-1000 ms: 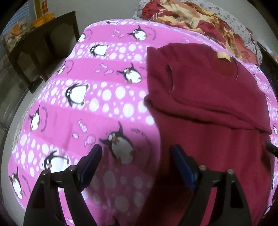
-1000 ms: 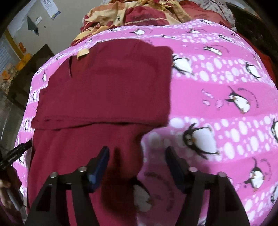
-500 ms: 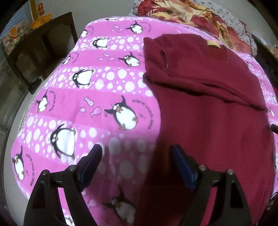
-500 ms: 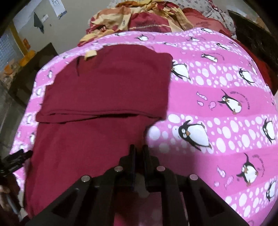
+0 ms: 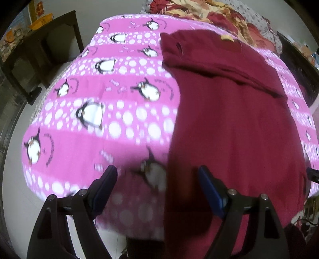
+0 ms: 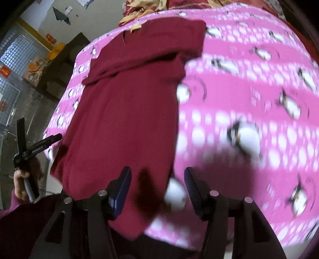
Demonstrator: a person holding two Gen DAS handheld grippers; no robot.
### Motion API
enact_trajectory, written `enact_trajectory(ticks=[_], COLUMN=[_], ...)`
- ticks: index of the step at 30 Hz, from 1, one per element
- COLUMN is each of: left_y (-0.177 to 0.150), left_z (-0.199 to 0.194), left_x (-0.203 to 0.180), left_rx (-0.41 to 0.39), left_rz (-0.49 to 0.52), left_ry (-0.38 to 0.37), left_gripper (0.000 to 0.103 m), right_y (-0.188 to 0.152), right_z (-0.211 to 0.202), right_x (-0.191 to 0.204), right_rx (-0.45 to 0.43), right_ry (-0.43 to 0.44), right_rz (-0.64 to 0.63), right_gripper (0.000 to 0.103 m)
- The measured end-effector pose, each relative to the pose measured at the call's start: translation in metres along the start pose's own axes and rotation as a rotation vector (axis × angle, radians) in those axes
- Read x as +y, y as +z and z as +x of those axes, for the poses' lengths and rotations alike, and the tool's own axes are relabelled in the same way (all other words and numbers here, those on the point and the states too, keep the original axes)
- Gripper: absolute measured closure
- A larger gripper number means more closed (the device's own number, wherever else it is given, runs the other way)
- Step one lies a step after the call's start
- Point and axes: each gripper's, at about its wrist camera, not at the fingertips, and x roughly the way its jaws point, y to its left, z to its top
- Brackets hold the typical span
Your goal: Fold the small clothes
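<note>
Pink penguin blanket covers the whole bed, w/ white dots & black-and-white penguins in rows; seen in both wrist views. Near edge of it is blurred in both.

Maroon garment lies flat on the blanket, long & narrow, running from the near bed edge up toward the far end. In the right wrist view it sits on the left half of the bed. Its far part is doubled over: a folded layer w/ a visible crease line crossing the width. Small tan tag at the far end of the fold. Near hem hangs slightly over the bed edge.

Rumpled red/yellow bedding is piled beyond the far end of the blanket. Dark wooden furniture stands off the bed's side, by a pale wall.

Left gripper: jaws spread wide, nothing between the pads; it hovers above the garment's left edge & blanket, not touching. Also visible in the right view, held by a hand w/ maroon sleeve, beside the garment's near left corner.

Right gripper: jaws have just been opening, now apart, pads clear of cloth; garment's right edge & blanket lie below the gap.
</note>
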Motion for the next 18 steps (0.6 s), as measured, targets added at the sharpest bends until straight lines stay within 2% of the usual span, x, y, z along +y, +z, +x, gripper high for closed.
enact_trajectory(ticks=[5, 12, 18], left_y=[-0.020, -0.034, -0.040], left_z=[-0.002, -0.001, 0.002], left_x=[0.001, 0.005, 0.003], left_rx=[0.028, 0.069, 0.096], left_rz=[0.001, -0.016, -0.022], left_ry=[-0.006, -0.056, -0.094], left_gripper=[0.021, 0.021, 0.021], right_y=[-0.025, -0.024, -0.026], right_z=[0.008, 0.011, 0.012], right_x=[0.006, 0.009, 0.015], right_rx=[0.016, -0.006, -0.007], right_ry=[0.088, 0.129, 0.122], right_rz=[-0.003, 0.017, -0.009], right_gripper=[0.043, 0.041, 0.039])
